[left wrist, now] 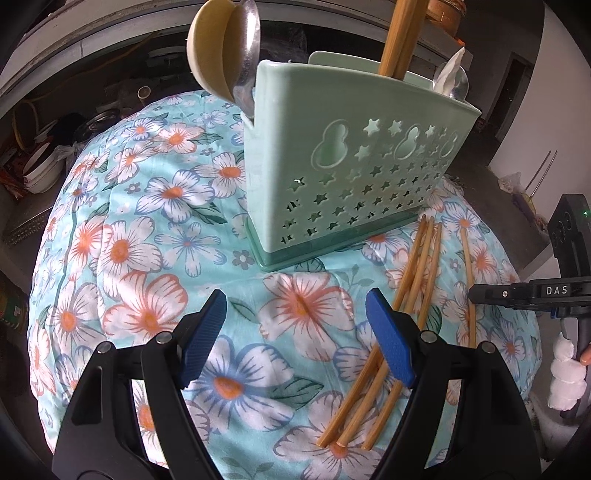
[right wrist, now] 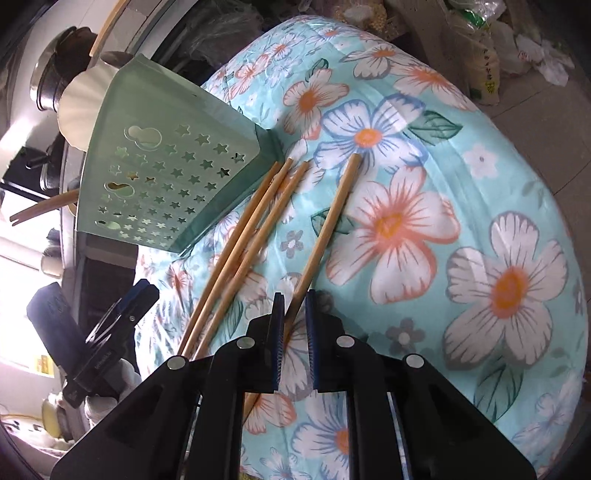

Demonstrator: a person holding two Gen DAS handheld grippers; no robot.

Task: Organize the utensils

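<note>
**One chopstick pinched, three loose beside the caddy**

Flowered turquoise cloth (right wrist: 461,155) covers the rounded table under both my tools. Nearest me, my right gripper (right wrist: 294,306) has its blue pads closed on a single bamboo chopstick (right wrist: 325,225), which runs from between the pads toward the mint-green plastic utensil caddy with star cut-outs (left wrist: 343,166), its far tip lying apart from the caddy's base. My left gripper (left wrist: 295,332) hangs with its jaws spread wide and nothing between them, in front of the caddy. Three more bamboo chopsticks (left wrist: 402,306) lie bunched on the cloth, passing under my left tool's right-hand finger, their far tips reaching the caddy's base. Inside the caddy stand upright bamboo chopsticks (left wrist: 400,33), a cream ladle (left wrist: 210,48) and a steel spoon (left wrist: 249,51).
</note>
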